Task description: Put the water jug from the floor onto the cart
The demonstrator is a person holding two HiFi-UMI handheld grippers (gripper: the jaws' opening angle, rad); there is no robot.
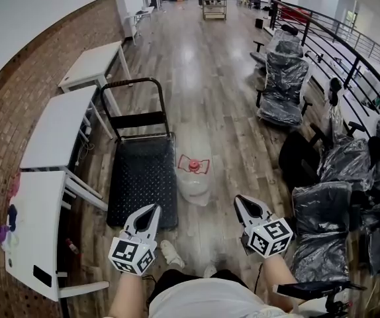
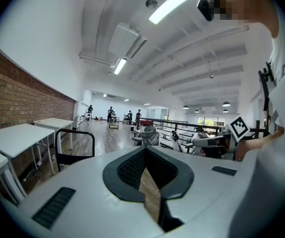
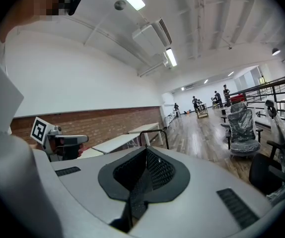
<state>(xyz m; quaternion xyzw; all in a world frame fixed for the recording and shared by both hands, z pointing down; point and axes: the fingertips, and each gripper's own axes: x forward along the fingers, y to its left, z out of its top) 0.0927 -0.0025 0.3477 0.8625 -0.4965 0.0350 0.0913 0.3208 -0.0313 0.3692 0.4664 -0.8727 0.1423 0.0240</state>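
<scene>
The clear water jug with a red cap lies on the wooden floor just right of the cart. The cart is a black flat platform with a black push handle at its far end, and it carries nothing. My left gripper hovers over the cart's near right corner, jaws together and empty. To the right of the jug and nearer to me, my right gripper is shut and empty too. Both point level across the room, so the gripper views show the left gripper and the right gripper but no jug.
White tables line the brick wall on the left, close beside the cart. Plastic-wrapped office chairs and a black railing fill the right side. People and a trolley stand at the far end. My shoe is below the cart.
</scene>
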